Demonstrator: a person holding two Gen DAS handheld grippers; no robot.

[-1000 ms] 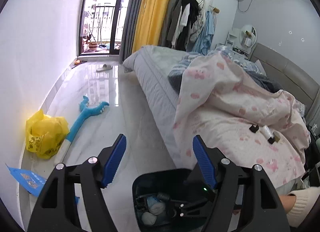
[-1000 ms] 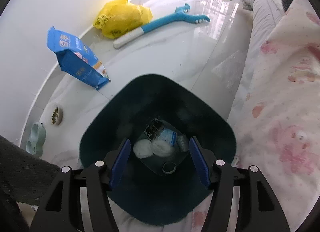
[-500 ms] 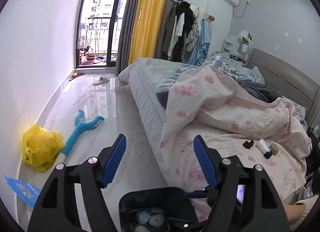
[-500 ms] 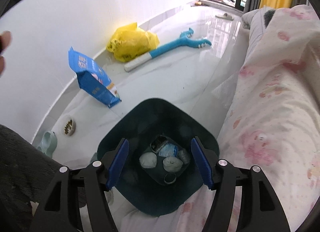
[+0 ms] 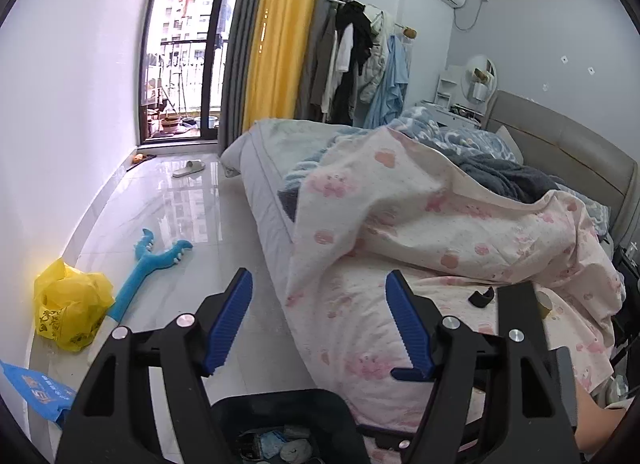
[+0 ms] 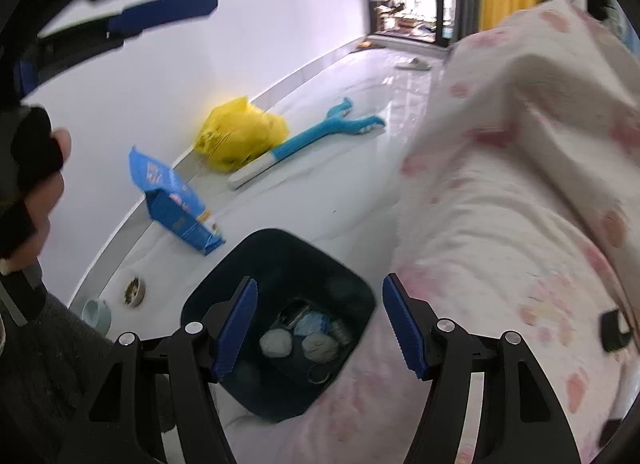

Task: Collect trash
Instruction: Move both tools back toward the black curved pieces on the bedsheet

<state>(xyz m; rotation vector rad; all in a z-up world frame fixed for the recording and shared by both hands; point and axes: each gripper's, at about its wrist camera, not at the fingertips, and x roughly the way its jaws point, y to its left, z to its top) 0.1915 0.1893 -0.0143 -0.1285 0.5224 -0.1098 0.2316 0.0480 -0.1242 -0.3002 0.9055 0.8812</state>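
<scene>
Both grippers are free: the left gripper (image 5: 318, 328) has its jaws apart with nothing between them, and the right gripper (image 6: 318, 328) stands apart and empty above the bin (image 6: 280, 324).

The step in hand appears to be the move from the bin to the next piece of trash. A small black item (image 5: 482, 298) lies on the pink quilt (image 5: 420, 224) of the bed, just beyond the left gripper's right finger; a pale item beside it is mostly hidden. Treat these as the likely next targets.

Procedure:
1. Line up the free jaws on either side of the black item before lowering.
2. Press lightly; the quilt is soft and may bunch into the grip.
3. Check that no fabric is caught before lifting.

The bin stands on the floor against the bed edge. It holds two pale crumpled wads (image 6: 276, 344), a light blue wrapper (image 6: 310, 324) and a small ring (image 6: 318, 376); ample room remains.

On the floor by the wall lie a yellow bag (image 6: 240, 136) and a blue packet (image 6: 172, 196).
</scene>
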